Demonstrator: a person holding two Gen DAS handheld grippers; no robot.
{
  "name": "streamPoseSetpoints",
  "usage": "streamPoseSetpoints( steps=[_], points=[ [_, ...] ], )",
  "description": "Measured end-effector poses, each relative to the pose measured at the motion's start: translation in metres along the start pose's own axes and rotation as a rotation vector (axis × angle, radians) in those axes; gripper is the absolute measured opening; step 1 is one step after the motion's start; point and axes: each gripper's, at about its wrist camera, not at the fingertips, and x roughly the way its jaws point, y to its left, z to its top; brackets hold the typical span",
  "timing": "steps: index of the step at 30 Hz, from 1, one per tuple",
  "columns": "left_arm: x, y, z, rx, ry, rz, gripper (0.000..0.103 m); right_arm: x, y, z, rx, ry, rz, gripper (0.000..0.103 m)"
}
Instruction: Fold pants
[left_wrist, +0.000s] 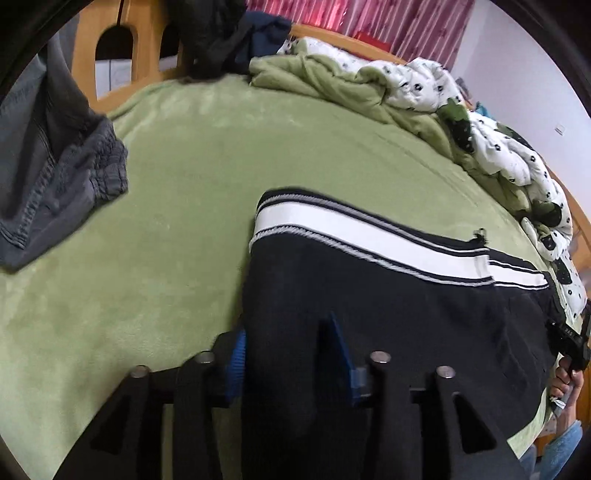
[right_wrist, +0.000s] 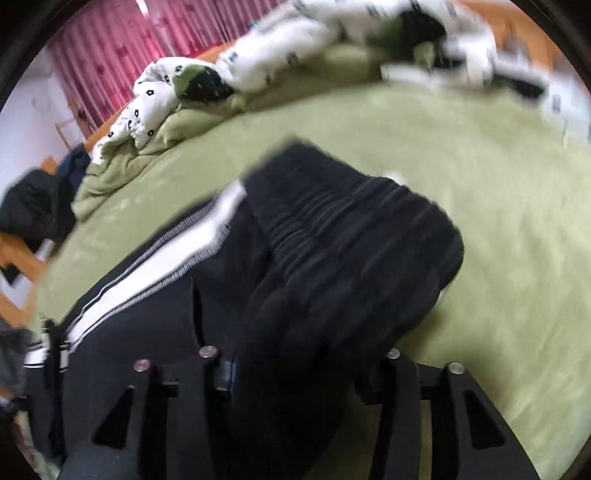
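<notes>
Black pants with a white side stripe lie on the green bed cover. My left gripper is shut on the black cloth near one end, its blue pads pressing the fabric. In the right wrist view the pants are bunched, with the ribbed elastic waistband lifted. My right gripper is shut on that bunched cloth; its fingertips are hidden by the fabric. The right gripper also shows in the left wrist view at the far right edge.
Grey pants lie at the left on the bed. A rumpled green and white patterned quilt runs along the far side. Dark clothes sit by the wooden headboard. Pink curtains hang behind.
</notes>
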Motion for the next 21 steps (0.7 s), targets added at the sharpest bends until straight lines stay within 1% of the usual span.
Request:
streamPoseSetpoints(
  steps=[1, 2, 4, 5, 6, 7, 8, 9, 10, 11, 12, 14, 15, 16, 18, 21],
  points=[
    [-0.003, -0.005, 0.000, 0.010, -0.013, -0.003, 0.061, -0.008, 0.000, -0.003, -0.016, -0.004, -0.009, 0.050],
    [-0.010, -0.011, -0.001, 0.031, -0.039, -0.002, 0.064, -0.022, 0.004, -0.007, -0.053, -0.017, -0.059, 0.051],
    [-0.018, -0.016, -0.009, 0.047, -0.072, 0.016, 0.066, -0.042, 0.013, -0.016, -0.126, -0.042, -0.143, 0.052],
    [-0.021, -0.017, -0.014, 0.055, -0.085, 0.022, 0.067, -0.049, 0.017, -0.019, -0.151, -0.048, -0.162, 0.052],
    [-0.020, -0.019, -0.023, 0.066, -0.079, 0.019, 0.068, -0.061, 0.022, -0.025, -0.181, -0.057, -0.181, 0.052],
    [-0.017, -0.020, -0.033, 0.075, -0.056, 0.024, 0.068, -0.072, 0.028, -0.032, -0.207, -0.069, -0.202, 0.052],
    [-0.011, -0.019, -0.043, 0.087, -0.015, 0.051, 0.068, -0.081, 0.033, -0.032, -0.224, -0.076, -0.215, 0.052],
    [-0.003, -0.019, -0.059, 0.106, 0.028, 0.096, 0.069, -0.092, 0.041, -0.037, -0.250, -0.092, -0.223, 0.052],
    [-0.002, -0.018, -0.067, 0.115, 0.014, 0.107, 0.070, -0.102, 0.049, -0.042, -0.264, -0.112, -0.204, 0.052],
    [-0.010, -0.012, -0.077, 0.097, -0.026, 0.088, 0.070, -0.110, 0.058, -0.045, -0.271, -0.122, -0.177, 0.052],
    [-0.016, -0.007, -0.079, 0.057, -0.025, 0.055, 0.070, -0.115, 0.069, -0.048, -0.279, -0.122, -0.144, 0.052],
    [-0.026, 0.006, -0.083, -0.031, 0.024, -0.025, 0.070, -0.118, 0.093, -0.055, -0.302, -0.115, -0.075, 0.052],
    [-0.030, 0.010, -0.085, -0.052, 0.021, -0.044, 0.070, -0.118, 0.111, -0.062, -0.327, -0.105, -0.033, 0.052],
    [-0.035, 0.014, -0.087, -0.064, 0.013, -0.051, 0.070, -0.117, 0.126, -0.067, -0.341, -0.099, 0.001, 0.052],
    [-0.043, 0.019, -0.093, -0.059, 0.006, -0.039, 0.070, -0.109, 0.166, -0.084, -0.387, -0.065, 0.095, 0.052],
    [-0.047, 0.027, -0.101, -0.074, 0.011, -0.072, 0.070, -0.091, 0.216, -0.111, -0.413, -0.003, 0.208, 0.052]
  ],
)
